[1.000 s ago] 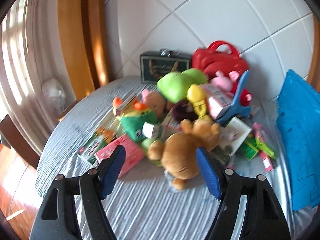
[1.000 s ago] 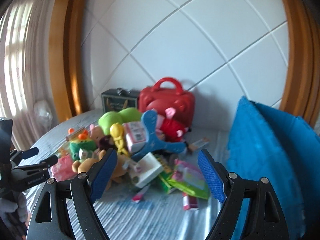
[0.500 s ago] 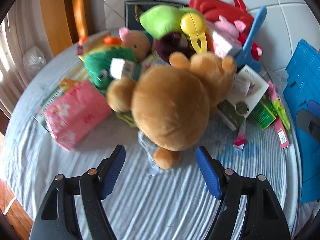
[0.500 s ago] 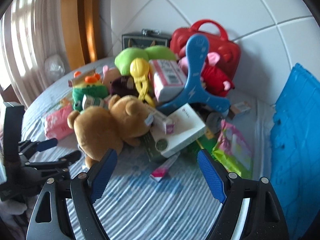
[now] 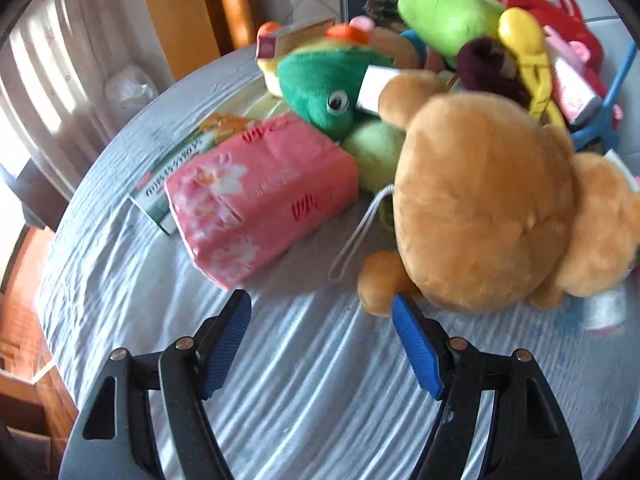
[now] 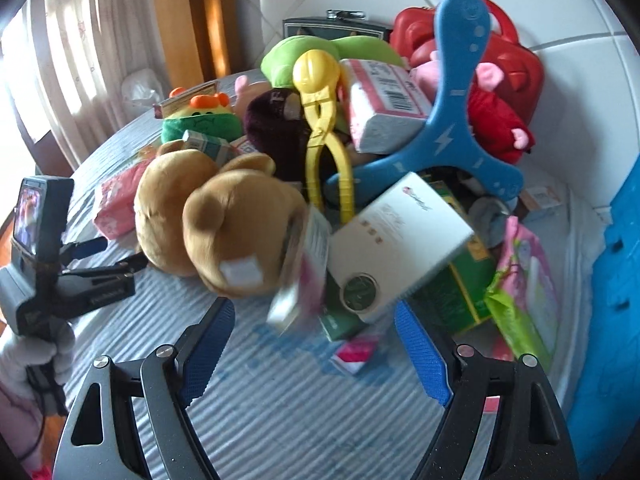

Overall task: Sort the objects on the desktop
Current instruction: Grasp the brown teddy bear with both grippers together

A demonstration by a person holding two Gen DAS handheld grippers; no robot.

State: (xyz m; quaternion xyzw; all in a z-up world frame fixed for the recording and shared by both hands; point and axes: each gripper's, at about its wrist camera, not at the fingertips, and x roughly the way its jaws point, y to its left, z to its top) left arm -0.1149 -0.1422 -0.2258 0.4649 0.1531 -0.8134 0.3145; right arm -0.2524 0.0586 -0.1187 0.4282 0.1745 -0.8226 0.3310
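Landmark: brown plush bear (image 5: 484, 208), lying at the near edge of the toy heap on the grey striped cloth (image 5: 312, 392).

Left gripper (image 5: 320, 320): jaws spread wide, nothing held. Its right pad sits just at the bear's near foot (image 5: 378, 286); left pad over bare cloth. Right gripper (image 6: 312, 328): jaws wide apart, empty, hovering in front of the bear's head (image 6: 240, 236) and a white box (image 6: 396, 244) to the bear's right.

Left of the bear: pink tissue pack (image 5: 256, 196), touching the cloth, clear on its near side. A white cord loop (image 5: 354, 240) lies between pack and bear. Behind and left of the bear: green plush (image 5: 324, 88). Behind the bear: yellow plastic tongs-toy (image 6: 324, 132), blue three-armed boomerang (image 6: 444, 128), red case (image 6: 516, 60) at the wall. Far right of the bear: blue crate (image 6: 612, 280).

Handling judgement: bear looks light, soft and compressible; it will deform under the pads, not slip. A limb grip would let it swing, so pinch across the torso or the foot root. Bear leans on neighbours, so lifting may topple boxes. Tissue pack: light, crushable, film wrap possibly slick; grip across its narrow width.
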